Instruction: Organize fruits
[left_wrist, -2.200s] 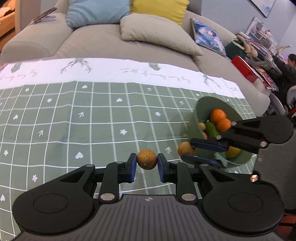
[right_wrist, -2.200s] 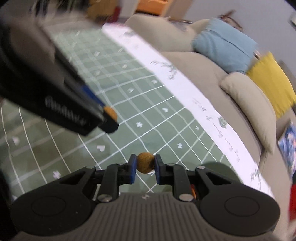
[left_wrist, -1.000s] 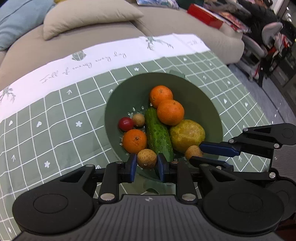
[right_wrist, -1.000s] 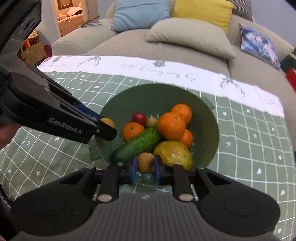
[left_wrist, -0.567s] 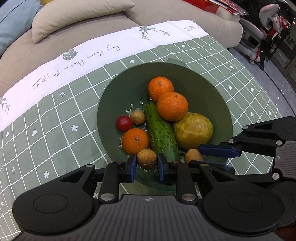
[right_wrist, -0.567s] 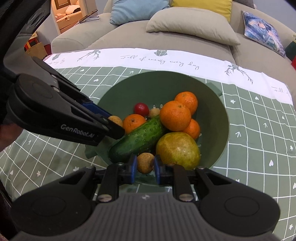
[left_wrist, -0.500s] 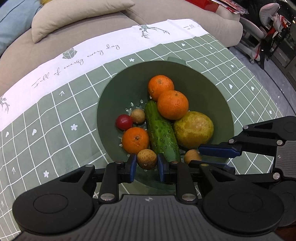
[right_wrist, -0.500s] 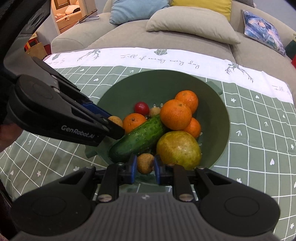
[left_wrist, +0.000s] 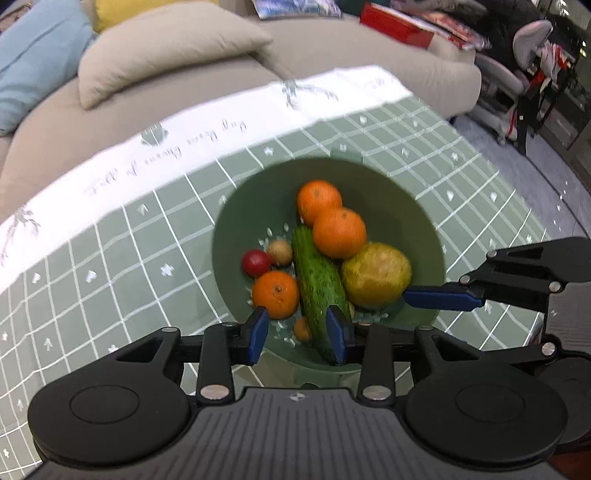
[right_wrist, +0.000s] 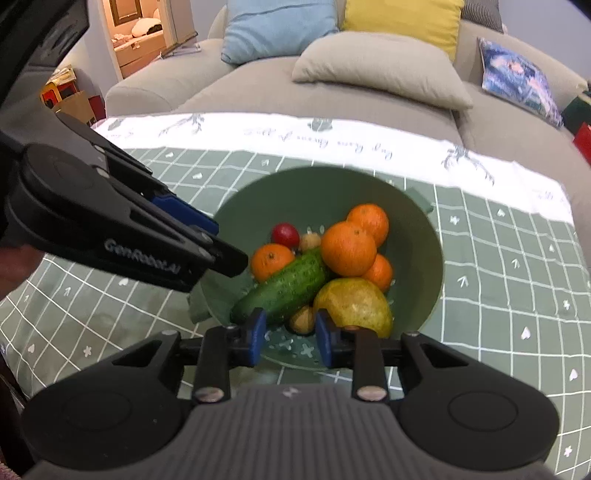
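A green bowl (left_wrist: 229, 221) on the checked cloth holds three oranges (left_wrist: 339, 232), a cucumber (left_wrist: 317, 280), a yellow-green fruit (left_wrist: 375, 269), a red cherry tomato (left_wrist: 255, 262) and a small brown fruit (left_wrist: 280, 252). My left gripper (left_wrist: 298, 336) hangs over the bowl's near rim with its jaws opening. A small brown fruit (left_wrist: 302, 329) lies loose in the bowl below the gap, beside the cucumber. My right gripper (right_wrist: 291, 338) is also over the near rim, jaws opening. Its small brown fruit (right_wrist: 302, 319) rests in the bowl (right_wrist: 436, 251) between cucumber (right_wrist: 284, 286) and yellow-green fruit (right_wrist: 352, 304), free of the pads.
A grey sofa (right_wrist: 332, 92) with blue, yellow and beige cushions runs behind the table. The cloth's white lettered border (right_wrist: 288, 136) lies along the far edge. Chairs and clutter (left_wrist: 517, 74) stand to the right. Each gripper's fingers (left_wrist: 439, 298) reach into the other's view.
Both grippers held a small brown fruit over the bowl. Their jaws have now parted and both fruits lie in the bowl. The left gripper has drawn back a little.
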